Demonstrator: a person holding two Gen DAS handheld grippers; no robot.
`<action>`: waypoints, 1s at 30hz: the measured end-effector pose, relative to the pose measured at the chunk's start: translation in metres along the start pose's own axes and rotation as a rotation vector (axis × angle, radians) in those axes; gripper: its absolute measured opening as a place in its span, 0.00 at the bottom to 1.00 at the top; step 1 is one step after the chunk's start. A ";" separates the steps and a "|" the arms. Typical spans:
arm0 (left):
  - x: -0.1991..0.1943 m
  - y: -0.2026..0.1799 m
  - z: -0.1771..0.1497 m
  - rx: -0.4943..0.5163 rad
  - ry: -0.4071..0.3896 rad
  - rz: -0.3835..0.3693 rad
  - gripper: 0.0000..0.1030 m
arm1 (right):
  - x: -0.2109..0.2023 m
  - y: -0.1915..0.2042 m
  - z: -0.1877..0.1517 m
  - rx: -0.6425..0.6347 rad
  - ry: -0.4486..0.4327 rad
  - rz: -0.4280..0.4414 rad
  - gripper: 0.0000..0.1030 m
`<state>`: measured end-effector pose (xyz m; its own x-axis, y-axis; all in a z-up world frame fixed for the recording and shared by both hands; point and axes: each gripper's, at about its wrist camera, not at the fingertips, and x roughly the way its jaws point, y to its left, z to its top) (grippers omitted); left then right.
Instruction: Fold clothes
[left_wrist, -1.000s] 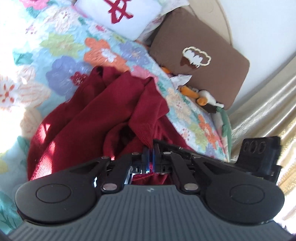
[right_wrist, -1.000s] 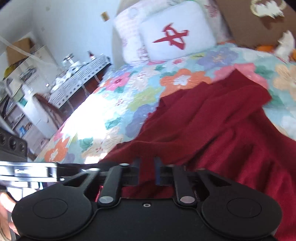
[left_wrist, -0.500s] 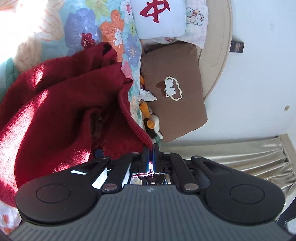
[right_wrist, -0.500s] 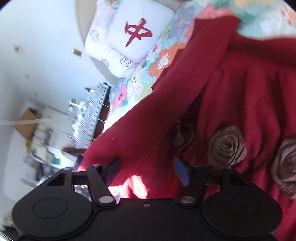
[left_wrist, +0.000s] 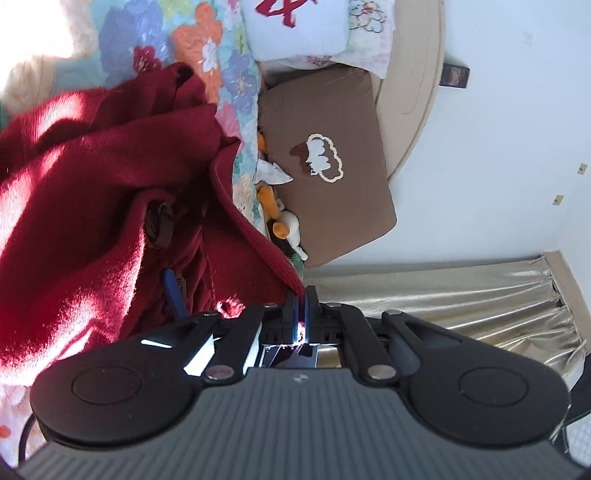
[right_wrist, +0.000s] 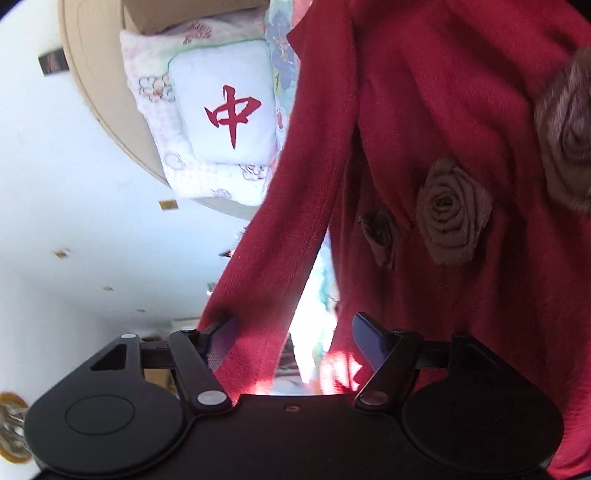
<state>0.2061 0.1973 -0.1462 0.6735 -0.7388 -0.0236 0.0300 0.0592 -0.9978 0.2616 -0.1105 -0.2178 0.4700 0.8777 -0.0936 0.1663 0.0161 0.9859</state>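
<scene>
A dark red fuzzy sweater (left_wrist: 92, 192) with brown fabric roses (right_wrist: 450, 210) hangs lifted above the flowered bedspread (left_wrist: 207, 48). My left gripper (left_wrist: 302, 295) is shut on the sweater's ribbed edge (left_wrist: 258, 236), which runs taut up from the jaws. My right gripper (right_wrist: 291, 328) is open, its blue-padded fingers (right_wrist: 365, 339) spread wide. A sleeve of the sweater (right_wrist: 273, 229) hangs between them, lying against the left finger. The right gripper's blue pad also shows in the left wrist view (left_wrist: 173, 291) against the cloth.
A white pillow with a red character (right_wrist: 229, 107) and a brown cushion (left_wrist: 332, 155) lean at the curved beige headboard (left_wrist: 417, 92). Small plush toys (left_wrist: 280, 225) lie by the cushion. A shiny gold curtain (left_wrist: 461, 299) hangs beside the bed.
Both grippers have risen and tilted, lifting the sweater off the bed. The right gripper went from shut to wide open, and the sleeve now hangs between its fingers. The left stays clamped.
</scene>
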 end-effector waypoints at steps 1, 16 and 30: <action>-0.004 -0.007 -0.001 0.036 -0.018 -0.001 0.02 | 0.002 0.003 -0.002 -0.005 0.001 0.002 0.67; -0.047 0.026 0.011 0.151 0.002 0.529 0.02 | 0.029 0.065 -0.033 -0.605 0.090 -0.433 0.09; -0.005 -0.014 -0.040 0.712 0.170 0.888 0.04 | 0.015 0.046 -0.070 -0.861 0.228 -0.653 0.14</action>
<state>0.1731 0.1731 -0.1342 0.5596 -0.3240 -0.7628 0.0415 0.9302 -0.3647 0.2157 -0.0626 -0.1643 0.3257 0.6449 -0.6914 -0.3765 0.7593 0.5308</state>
